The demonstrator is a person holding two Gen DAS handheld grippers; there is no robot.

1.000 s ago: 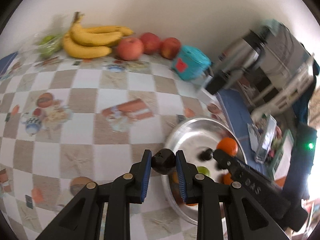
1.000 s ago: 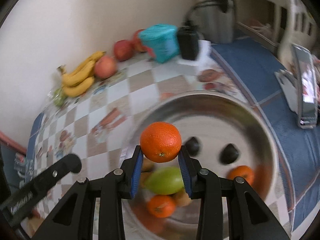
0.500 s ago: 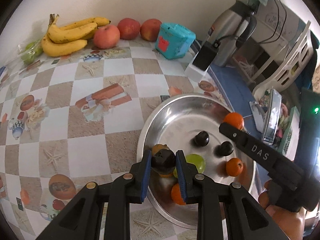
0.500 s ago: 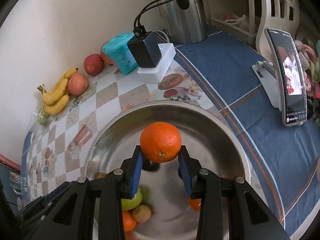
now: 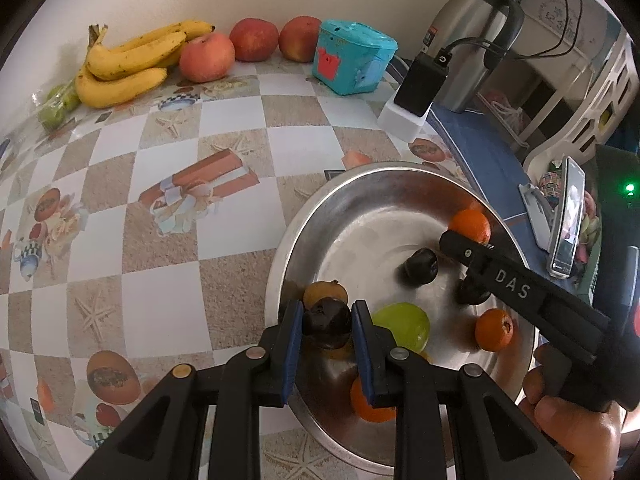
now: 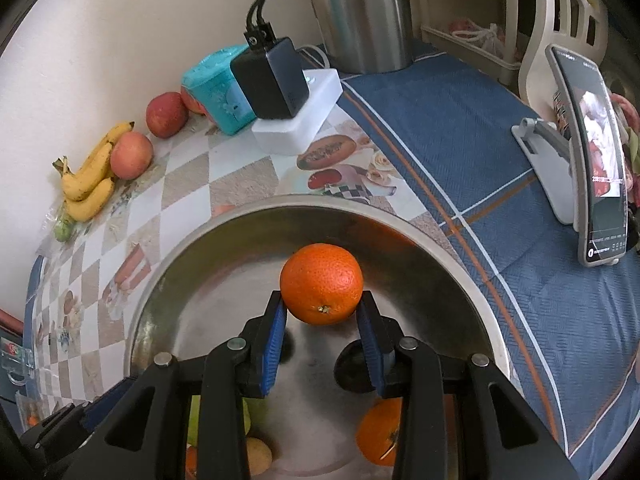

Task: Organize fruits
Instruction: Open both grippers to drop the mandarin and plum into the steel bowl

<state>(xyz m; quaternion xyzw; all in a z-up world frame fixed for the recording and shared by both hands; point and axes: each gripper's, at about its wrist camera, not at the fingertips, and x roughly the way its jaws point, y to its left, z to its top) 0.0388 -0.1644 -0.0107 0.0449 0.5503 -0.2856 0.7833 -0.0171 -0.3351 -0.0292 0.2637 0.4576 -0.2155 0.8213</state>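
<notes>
Left gripper [image 5: 327, 330]: we see its blue-padded tongs closed on a dark plum [image 5: 327, 328]; the plum sits between the pads, above the near-left rim of the steel bowl [image 5: 280, 264]

Right gripper [image 6: 322, 322]: we see its tongs clamped on an orange [image 6: 321, 283]; the orange is held over the far half of the bowl, and we cannot tell whether it touches the metal

Bowl contents: in the left wrist view we count two more dark plums [image 5: 420, 266], one partly hidden behind the right tool; a green fruit [image 5: 402, 326] just beside the left gripper's right finger; a small orange [image 5: 494, 330] near the right wall; another orange [image 5: 370, 402] under the left gripper; a brownish fruit [image 5: 325, 294] just behind the held plum

Fruit by the wall: bananas [image 5: 128, 66] touching a pale apple [image 5: 207, 58]; two red apples [image 5: 254, 39] next along; all well apart from the bowl

Other things: a teal box [image 5: 352, 62] beside the apples; a black charger [image 6: 270, 78] on a white block; a steel kettle [image 5: 472, 32]; a phone on a stand [image 6: 596, 152] on the blue cloth [image 6: 460, 128]

Surface: we see a checked tablecloth [image 5: 160, 160] under the bowl
</notes>
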